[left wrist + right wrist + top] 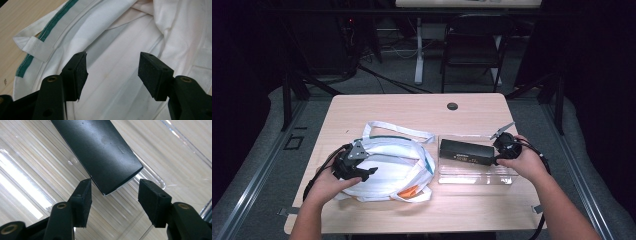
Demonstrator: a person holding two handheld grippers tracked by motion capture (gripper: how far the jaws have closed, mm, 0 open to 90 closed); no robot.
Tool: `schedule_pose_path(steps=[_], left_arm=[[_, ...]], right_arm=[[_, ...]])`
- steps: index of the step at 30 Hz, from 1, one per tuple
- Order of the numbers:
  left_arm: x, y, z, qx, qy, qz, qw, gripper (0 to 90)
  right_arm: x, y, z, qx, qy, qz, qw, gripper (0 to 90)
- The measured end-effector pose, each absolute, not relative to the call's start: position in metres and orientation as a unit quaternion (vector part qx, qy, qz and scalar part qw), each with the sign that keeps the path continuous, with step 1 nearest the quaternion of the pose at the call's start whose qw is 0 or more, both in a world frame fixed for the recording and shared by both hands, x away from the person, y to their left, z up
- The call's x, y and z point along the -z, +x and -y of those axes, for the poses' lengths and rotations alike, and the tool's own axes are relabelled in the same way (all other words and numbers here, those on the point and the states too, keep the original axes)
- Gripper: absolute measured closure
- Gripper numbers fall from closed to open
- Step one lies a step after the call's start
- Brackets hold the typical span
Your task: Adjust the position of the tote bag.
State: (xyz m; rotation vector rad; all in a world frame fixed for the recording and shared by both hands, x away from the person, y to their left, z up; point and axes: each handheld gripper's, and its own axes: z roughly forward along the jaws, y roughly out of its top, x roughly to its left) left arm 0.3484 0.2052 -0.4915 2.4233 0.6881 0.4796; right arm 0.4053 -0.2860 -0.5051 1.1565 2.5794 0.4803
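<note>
A white cloth bag (392, 167) with green trim and long straps lies flat at the table's left middle. My left gripper (369, 171) hovers over its left part, open, with bare white fabric (120, 75) between the jaws (112, 72). A long black box (467, 152) lies in a clear plastic tray (477, 177) to the right of the bag. My right gripper (498, 151) is at the box's right end. Its jaws (113, 195) stand open on either side of the end of the box (100, 150), and the right pad is clear of it.
Something orange (409, 191) peeks from the bag's near edge. A dark cable hole (452, 106) sits near the table's far edge. A folding chair (472, 45) and desk legs stand on the floor beyond the table.
</note>
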Motion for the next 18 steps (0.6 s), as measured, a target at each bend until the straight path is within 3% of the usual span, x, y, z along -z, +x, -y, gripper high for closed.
schedule_pose_path(steps=[18], left_arm=[[0.4910, 0.3451, -0.2124, -0.187, 0.903, -0.265, 0.281, 40.2]], right_arm=[[0.5097, 0.4114, 0.2790, -0.162, 0.404, -0.891, 0.132, 47.8]])
